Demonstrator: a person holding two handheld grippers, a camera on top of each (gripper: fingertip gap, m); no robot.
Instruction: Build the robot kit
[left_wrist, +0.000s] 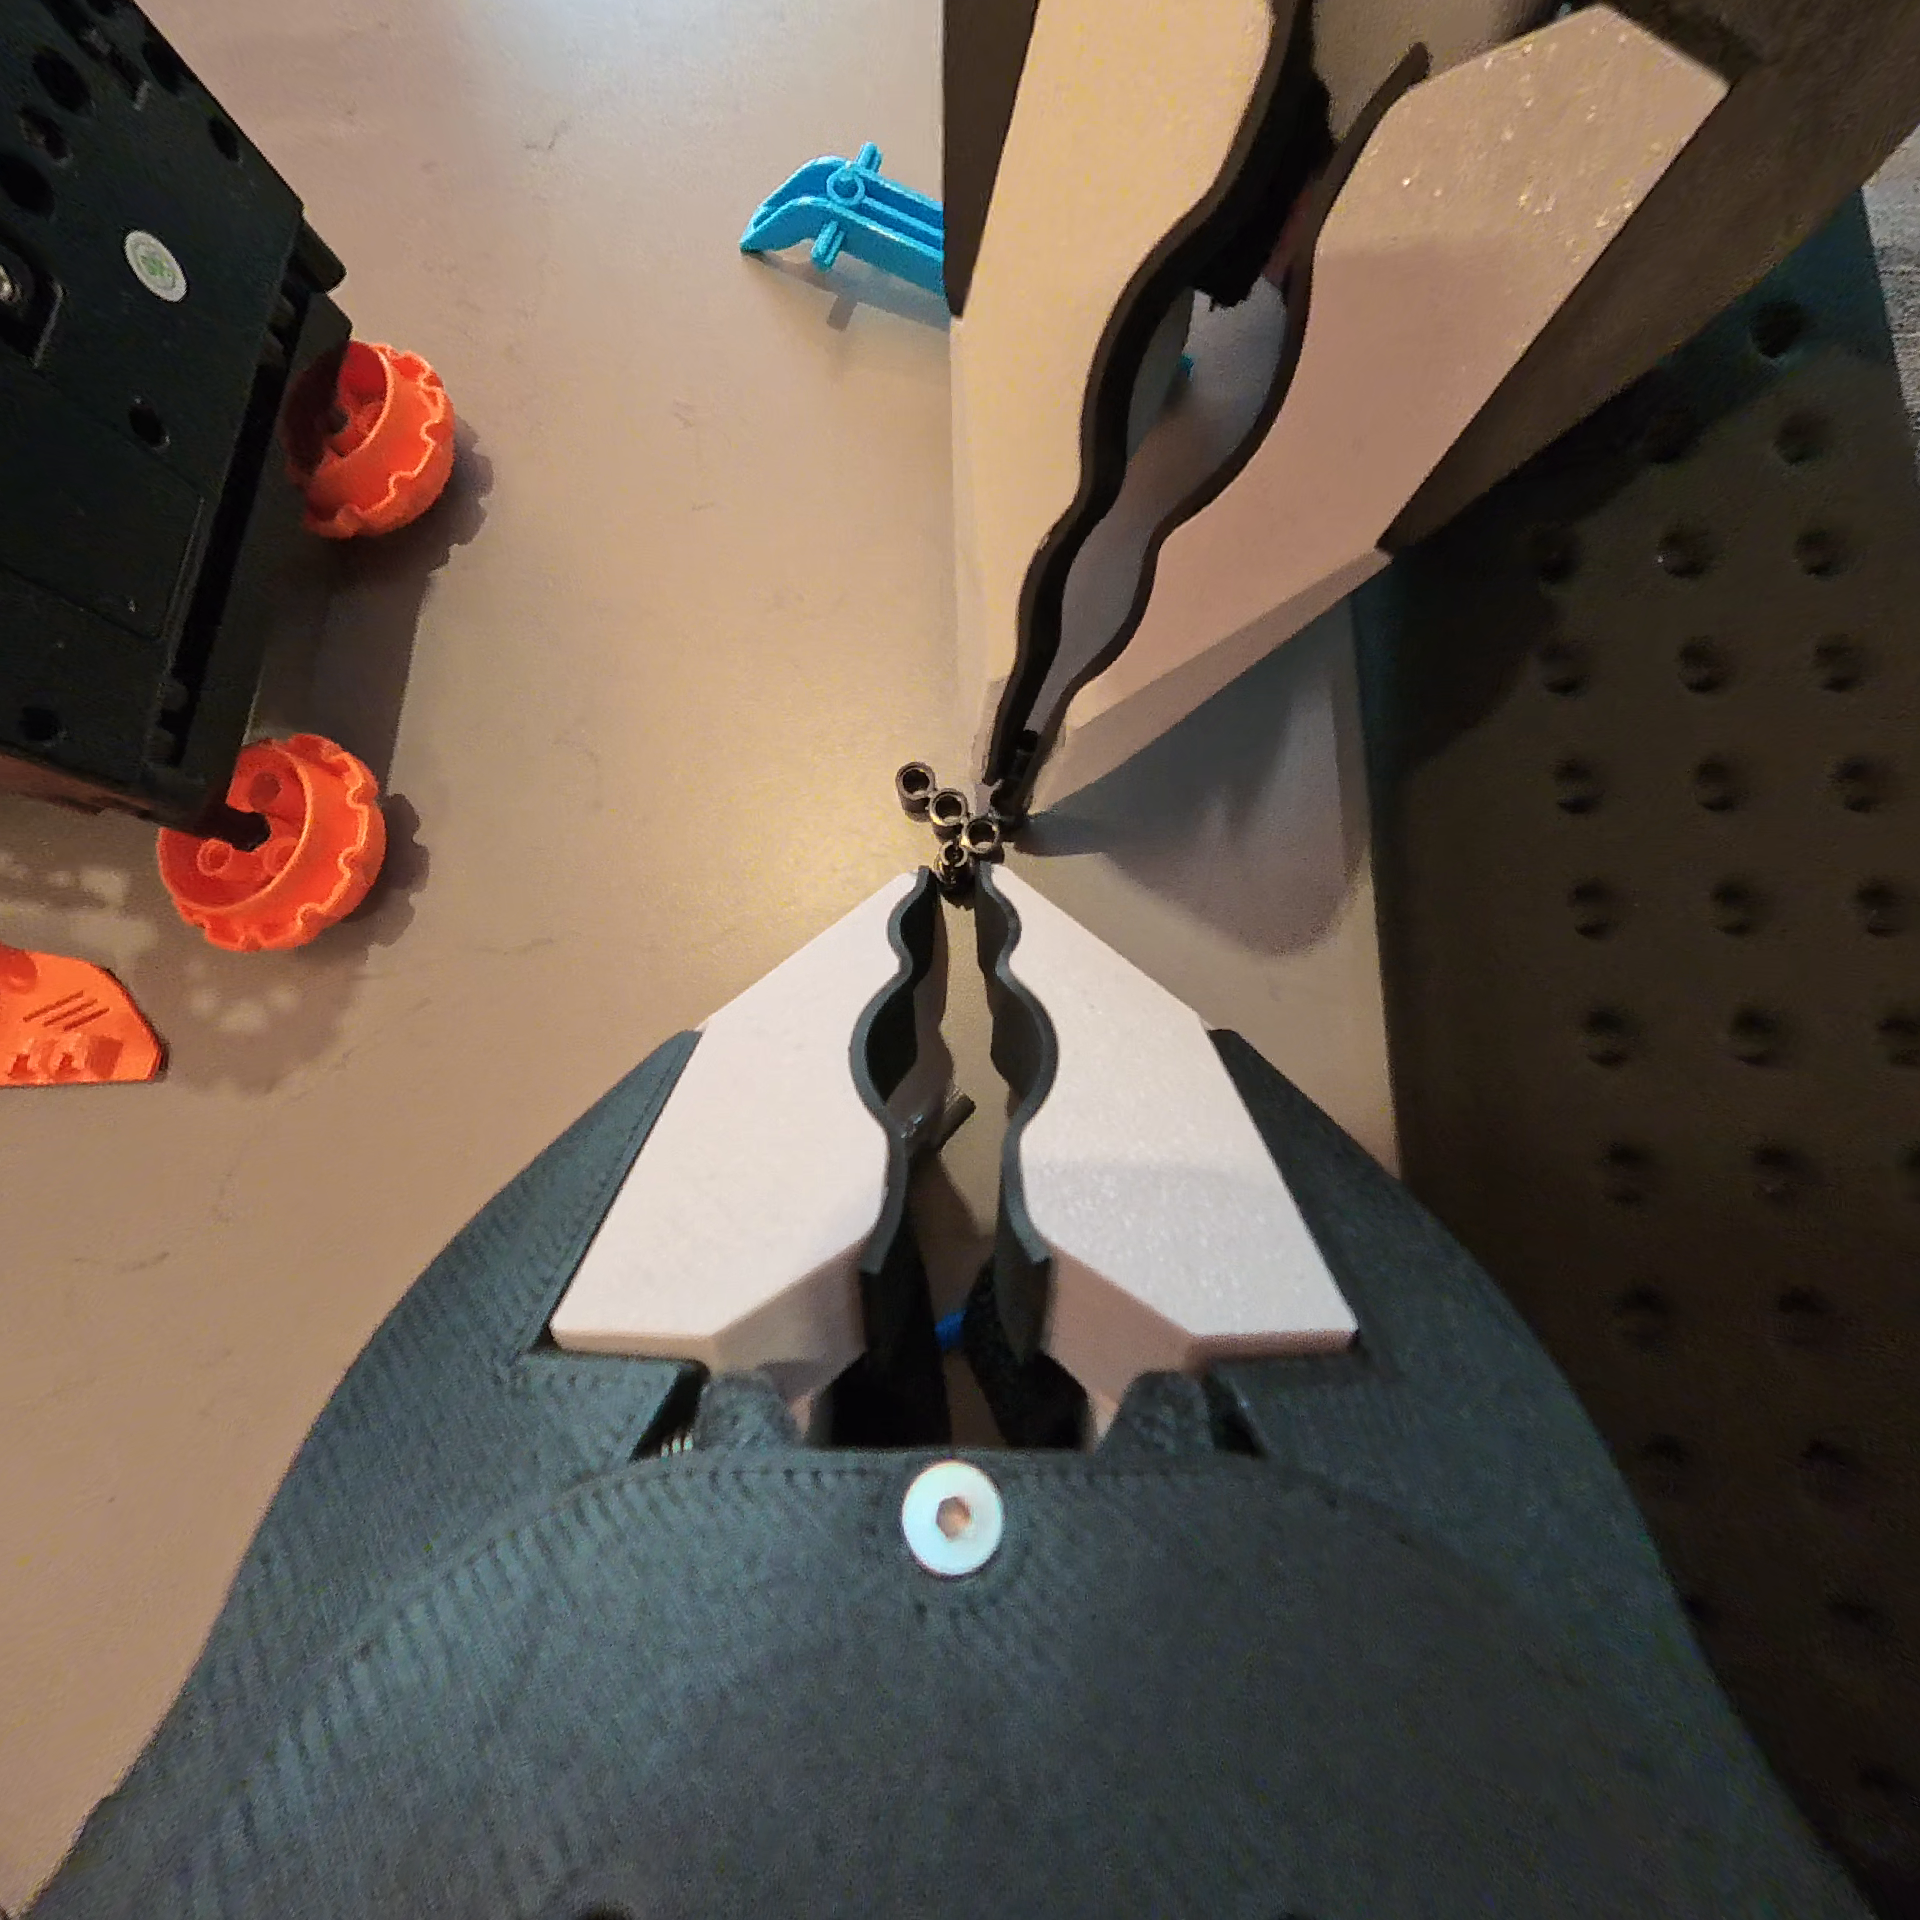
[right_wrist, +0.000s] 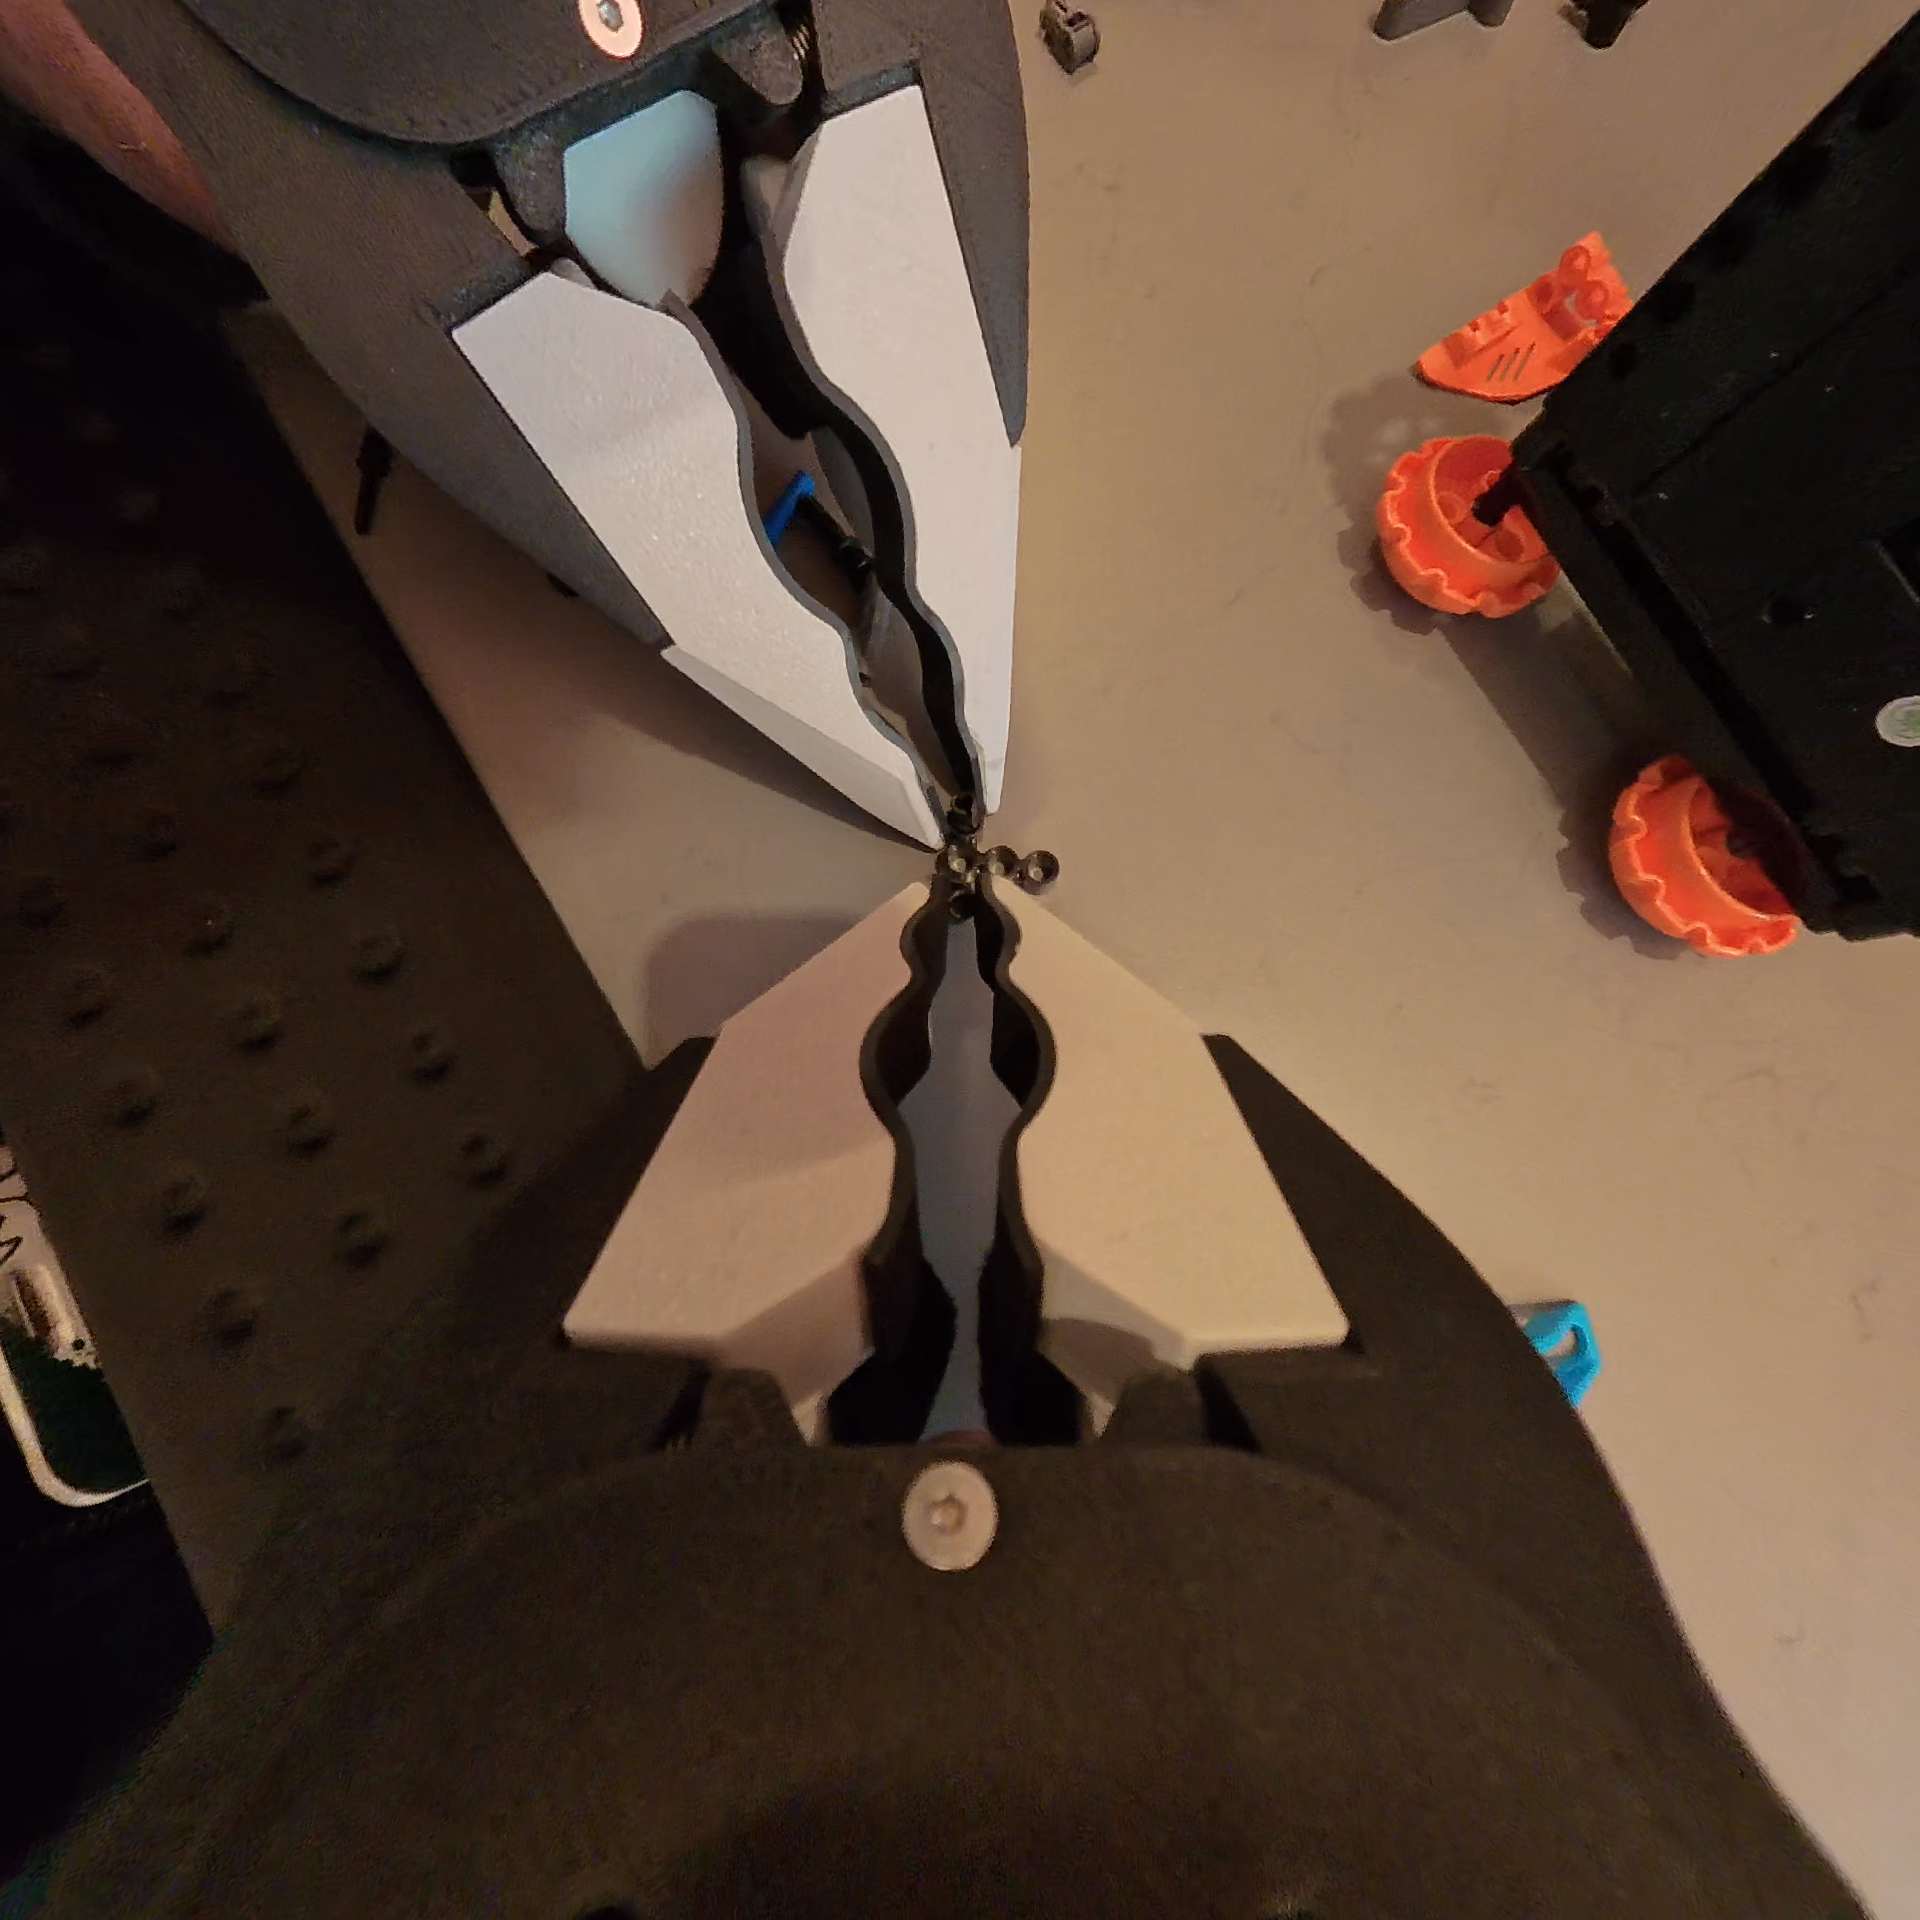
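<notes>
Both grippers, left (left_wrist: 958, 883) and right (right_wrist: 964, 906), pinch their jaws on 1 small black perforated piece (left_wrist: 951, 816) above the bench (left_wrist: 644, 582), near 2 orange wheels (left_wrist: 272, 844).

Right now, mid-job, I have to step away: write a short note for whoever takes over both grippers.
Left gripper: shut on the small black connector piece, pinching its near end at the fingertips.
Right gripper: shut on the same piece from the opposite side, tip to tip with the left.
The piece is held just above the tan tabletop, its row of holes sticking out sideways.
Nearby: black block on orange wheels, a loose orange part, a blue part, a dark pegboard.
Done or left: cannot tell; both grips are on.
</notes>
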